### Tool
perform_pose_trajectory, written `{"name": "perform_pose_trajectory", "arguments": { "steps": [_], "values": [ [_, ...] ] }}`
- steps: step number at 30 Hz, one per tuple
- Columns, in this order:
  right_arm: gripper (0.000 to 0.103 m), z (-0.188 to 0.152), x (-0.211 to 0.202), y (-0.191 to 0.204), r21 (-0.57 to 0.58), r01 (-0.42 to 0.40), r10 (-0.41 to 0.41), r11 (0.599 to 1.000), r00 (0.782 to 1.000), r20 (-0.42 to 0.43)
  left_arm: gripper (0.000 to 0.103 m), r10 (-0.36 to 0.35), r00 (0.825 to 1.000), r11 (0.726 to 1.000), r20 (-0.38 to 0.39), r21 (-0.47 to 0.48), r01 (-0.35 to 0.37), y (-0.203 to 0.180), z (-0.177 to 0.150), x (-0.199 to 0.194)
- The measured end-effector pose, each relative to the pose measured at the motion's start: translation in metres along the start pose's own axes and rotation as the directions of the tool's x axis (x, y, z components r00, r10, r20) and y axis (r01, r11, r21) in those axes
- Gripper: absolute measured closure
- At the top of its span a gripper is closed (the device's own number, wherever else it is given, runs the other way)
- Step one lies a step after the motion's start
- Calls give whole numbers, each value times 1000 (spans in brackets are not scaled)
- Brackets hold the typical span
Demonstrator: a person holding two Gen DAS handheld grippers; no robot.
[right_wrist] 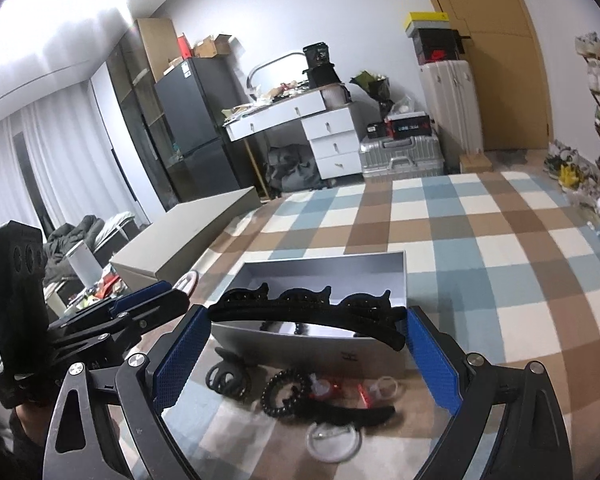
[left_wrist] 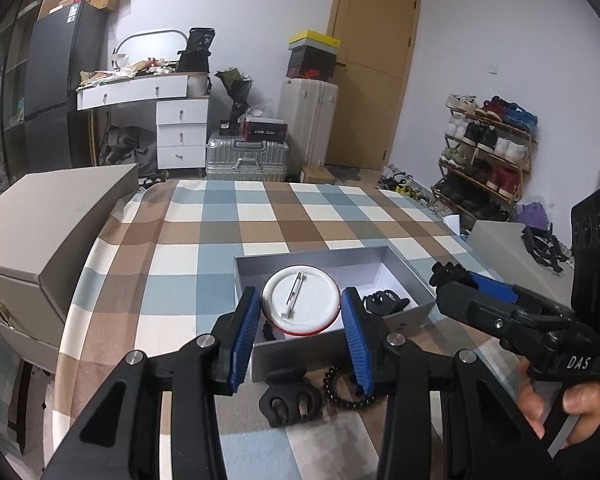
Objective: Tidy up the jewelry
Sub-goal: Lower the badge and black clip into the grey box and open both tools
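Nearest the grey cardboard box (left_wrist: 404, 322), the left gripper (left_wrist: 300, 322) pinches a round white pin badge (left_wrist: 299, 304) above it, while the right gripper (right_wrist: 306, 354) clamps a long black hair clip (right_wrist: 308, 312) over its near wall.

Cloth (left_wrist: 220, 240) is checked blue, brown and cream. Box (left_wrist: 300, 258) is grey, white inside. Badge (left_wrist: 300, 304) white, red-rimmed; pads (left_wrist: 244, 336) blue.

Badge (left_wrist: 300, 306) back – glossy white plastic; box (left_wrist: 320, 258) – matt grey card; checked cloth (left_wrist: 260, 216) – soft weave.
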State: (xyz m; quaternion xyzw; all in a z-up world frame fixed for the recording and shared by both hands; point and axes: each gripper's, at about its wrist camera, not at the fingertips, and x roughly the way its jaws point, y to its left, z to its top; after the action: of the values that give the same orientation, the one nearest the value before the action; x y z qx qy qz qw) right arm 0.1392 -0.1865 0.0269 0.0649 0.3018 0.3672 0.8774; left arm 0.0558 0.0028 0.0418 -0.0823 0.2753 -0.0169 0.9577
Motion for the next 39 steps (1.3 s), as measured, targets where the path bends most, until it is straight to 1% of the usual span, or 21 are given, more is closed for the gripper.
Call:
{"name": "perform_pose_trajectory", "arguments": {
  "steps": [4, 8, 14, 18, 23, 29, 31, 33, 36, 37, 38, 39],
  "values": [
    [6, 1, 9, -8, 32, -14, 15, 999, 1000, -3, 67, 9, 1000, 1000, -7, 1, -9, -1, 1, 7],
    [6, 0, 19, -13, 38, -21, 21, 999, 1000, -21, 67, 25, 1000, 1000, -14, 5, -25, -3, 0, 14],
    [6, -1, 32, -20, 47, -10, 11, 999, 999, -32, 67, 33, 999, 999, -29, -3, -33, -3, 1, 24],
    [6, -2, 33, -19, 28, 6, -6, 1000, 1000, -27, 67, 37, 999, 999, -39, -2, -38, -4, 1, 30],
    [6, -2, 35, -16, 8, 31, -31, 999, 999, -27, 67, 52, 998, 998, -45, 22, -51, -8, -1, 33],
    [6, -1, 39, -8, -26, 15, -16, 1000, 999, -37, 67, 60, 996, 998, -61, 31, -58, -9, -2, 37],
    [5, -2, 39, -2, -50, 22, -24, 998, 999, -48, 67, 65, 996, 998, -68, 31, -63, -9, -3, 38],
    [1, -4, 36, 0, -70, 34, -36, 997, 999, -31, 67, 71, 995, 997, -69, 29, -69, -8, -3, 38],
    [0, -3, 29, 2, -83, 31, -33, 996, 999, -28, 67, 60, 995, 998, -76, 26, -58, -8, -3, 36],
    [0, -3, 27, 2, -84, 35, -37, 996, 999, -25, 64, 58, 995, 998, -80, 29, -56, -8, -4, 35],
    [0, -2, 23, 1, -84, 44, -46, 995, 999, -20, 54, 63, 994, 998, -87, 32, -60, -8, -4, 34],
    [0, -2, 22, 0, -85, 49, -51, 995, 999, -19, 49, 70, 993, 997, -91, 34, -67, -8, -4, 33]
  ]
}}
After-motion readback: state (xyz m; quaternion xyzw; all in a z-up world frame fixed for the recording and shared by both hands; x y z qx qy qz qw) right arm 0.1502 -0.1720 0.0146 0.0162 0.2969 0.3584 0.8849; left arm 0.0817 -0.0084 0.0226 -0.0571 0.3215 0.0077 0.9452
